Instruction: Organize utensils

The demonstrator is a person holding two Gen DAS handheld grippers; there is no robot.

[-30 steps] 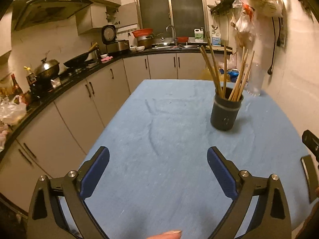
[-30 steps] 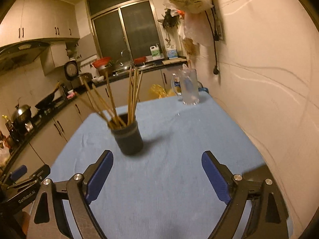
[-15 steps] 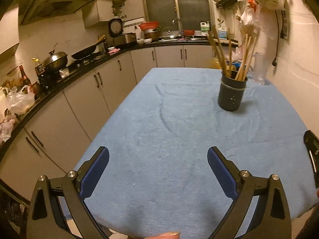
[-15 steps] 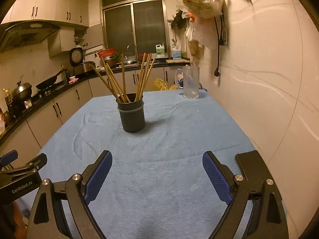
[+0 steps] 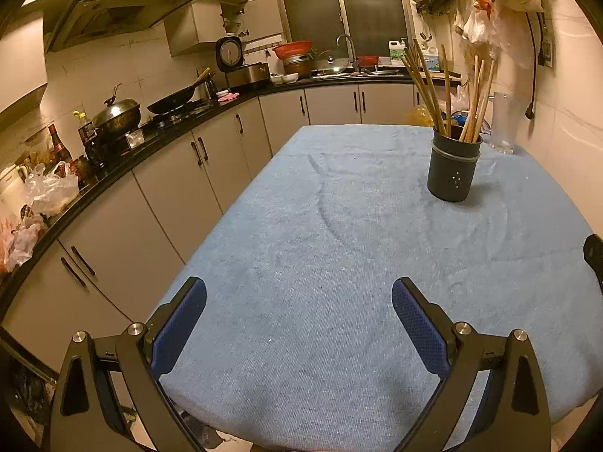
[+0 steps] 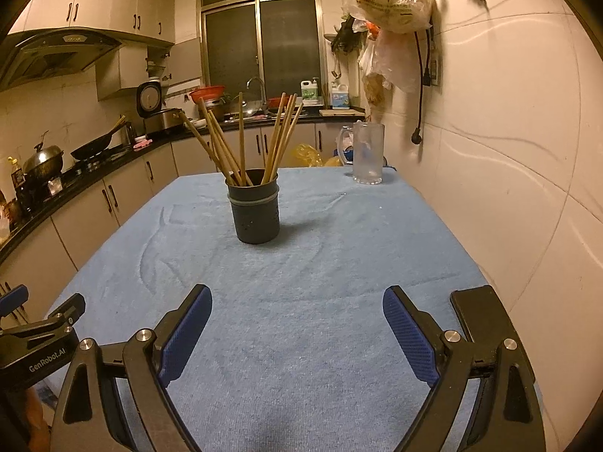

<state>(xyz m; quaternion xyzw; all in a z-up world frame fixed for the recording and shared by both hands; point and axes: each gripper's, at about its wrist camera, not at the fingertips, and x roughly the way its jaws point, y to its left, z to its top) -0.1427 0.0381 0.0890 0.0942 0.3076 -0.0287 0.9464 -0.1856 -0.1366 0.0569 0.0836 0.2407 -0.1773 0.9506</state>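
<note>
Chopsticks [image 6: 241,143] stand splayed in a dark holder [image 6: 256,209] on the blue tablecloth [image 6: 320,301]; left gripper [image 5: 299,314] and right gripper [image 6: 297,320], both spread and empty, hover well short of the holder.

A blue cloth [image 6: 320,320] covers the bench; a dark holder [image 6: 256,211] stands mid-bench, a glass mug [image 6: 367,158] at the far right corner.

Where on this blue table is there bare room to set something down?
Bare cloth spans the blue table between both open grippers and the chopstick holder, and left of it. Taken: glass mug at the far corner, black phone by the wall.
</note>
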